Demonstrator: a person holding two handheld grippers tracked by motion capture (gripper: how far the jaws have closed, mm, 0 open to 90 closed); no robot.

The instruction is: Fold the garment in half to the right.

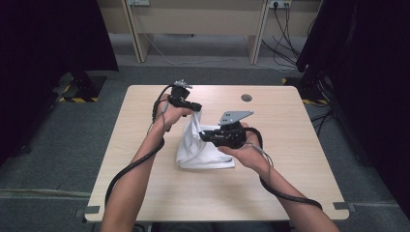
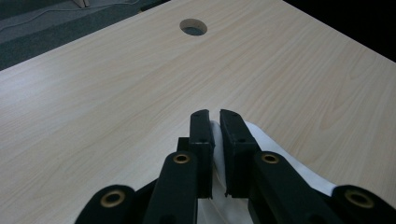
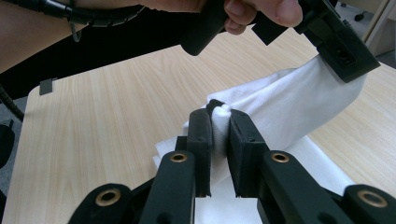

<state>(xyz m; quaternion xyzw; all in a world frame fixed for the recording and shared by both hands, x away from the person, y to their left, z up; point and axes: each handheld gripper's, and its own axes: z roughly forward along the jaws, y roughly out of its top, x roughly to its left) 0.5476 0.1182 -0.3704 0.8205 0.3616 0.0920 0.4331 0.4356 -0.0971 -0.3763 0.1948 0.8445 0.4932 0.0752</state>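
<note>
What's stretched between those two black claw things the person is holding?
A white cloth spans from the left gripper to the right gripper, each pinching an edge, as the right gripper view shows.

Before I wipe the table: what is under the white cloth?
Under the white cloth only the wooden table shows around its edges. Whatever lies beneath its folded lower part is covered, so I cannot tell.

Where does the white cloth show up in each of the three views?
High view: the white cloth lies at table centre, its upper part lifted between both grippers.
Left gripper view: bottom centre, pinched between the jaws and trailing right.
Right gripper view: centre, clamped in the jaws and stretching up right to the left gripper.
Shared landmark: the light wooden table.
</note>
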